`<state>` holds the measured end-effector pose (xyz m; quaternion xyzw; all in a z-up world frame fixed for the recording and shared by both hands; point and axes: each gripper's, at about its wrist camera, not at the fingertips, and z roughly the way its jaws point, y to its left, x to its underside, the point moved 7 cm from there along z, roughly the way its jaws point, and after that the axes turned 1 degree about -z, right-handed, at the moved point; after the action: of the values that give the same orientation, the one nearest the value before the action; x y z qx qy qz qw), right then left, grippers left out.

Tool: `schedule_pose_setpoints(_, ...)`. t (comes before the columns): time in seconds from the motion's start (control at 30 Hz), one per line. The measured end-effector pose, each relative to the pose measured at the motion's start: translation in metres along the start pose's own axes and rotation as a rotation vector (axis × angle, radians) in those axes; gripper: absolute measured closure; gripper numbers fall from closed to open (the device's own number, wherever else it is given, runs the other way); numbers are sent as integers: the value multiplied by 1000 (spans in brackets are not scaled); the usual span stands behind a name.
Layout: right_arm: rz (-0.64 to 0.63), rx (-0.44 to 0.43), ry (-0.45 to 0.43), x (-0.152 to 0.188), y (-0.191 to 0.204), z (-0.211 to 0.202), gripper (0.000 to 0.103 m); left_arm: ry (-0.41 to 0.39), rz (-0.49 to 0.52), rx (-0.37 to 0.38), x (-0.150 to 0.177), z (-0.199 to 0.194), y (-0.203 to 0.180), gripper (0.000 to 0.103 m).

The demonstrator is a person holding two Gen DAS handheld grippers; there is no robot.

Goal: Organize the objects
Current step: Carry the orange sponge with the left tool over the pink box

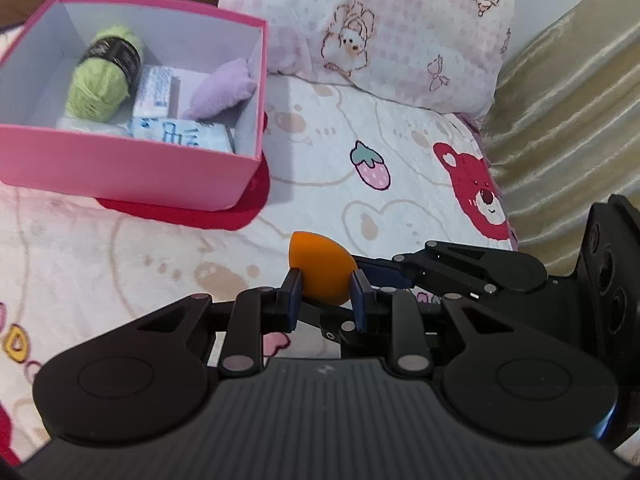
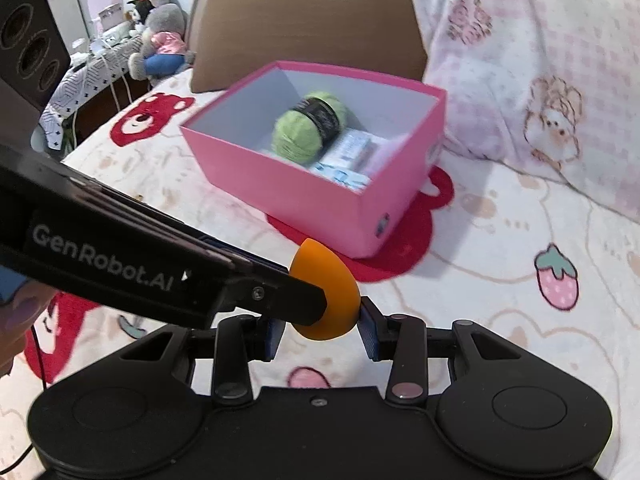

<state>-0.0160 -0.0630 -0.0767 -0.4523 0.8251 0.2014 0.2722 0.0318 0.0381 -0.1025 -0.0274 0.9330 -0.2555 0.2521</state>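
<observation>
Orange sponge [image 1: 323,270], egg-shaped and soft-looking, sits at lower centre of both wrist views, clear of the bed cover [image 1: 328,184]. Left gripper [image 1: 325,294] has its jaws drawn narrow with both pads pressed on the sponge's flanks. Right gripper [image 2: 322,330] stands nearly as narrow; in the right wrist view its right pad touches the sponge, while the left gripper's finger hides the other side. The sponge is thus pinched from two crossing directions. In the left wrist view its rounded end points up and left, and its lower end sits down between the pads.

Beyond the sponge lies the cover, printed with strawberries and red bears. Farther on, the pink box [image 1: 120,168] stands open on a red mat [image 1: 248,212].

- Left wrist view: box at upper left, well apart from the sponge.
- Right wrist view: box at upper centre, almost straight ahead, its near corner just past the sponge.
- Contents: green yarn ball [image 1: 105,76], purple cloth [image 1: 224,88], small white packets [image 1: 156,90].

Judgement: the box lies ahead of the right gripper and ahead-left of the left one. A drop calls for carrying the sponge up and over the near wall. Free space shows at the box's right side. One gripper must let go first.
</observation>
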Motion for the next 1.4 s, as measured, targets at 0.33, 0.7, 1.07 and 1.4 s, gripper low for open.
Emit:
schedule_pose_setpoints(0.33, -57, 0, -28, -22, 29, -15, 58, -31, -18, -18, -5, -42, 9, 79)
schedule_pose_setpoints(0.7, -93, -36, -105, -41, 50, -29, 58, -78, -17, -31, -15, -79, 11, 79)
schedule_pose_setpoints(1.07, -90, -15, -137, -61, 42, -34, 58, -108, 53, -54, -39, -85, 0, 79)
schedule_pose_setpoints(1.4, -111, -5, -178, -91, 32, -30, 58, -129, 122, -93, -78, -86, -5, 79)
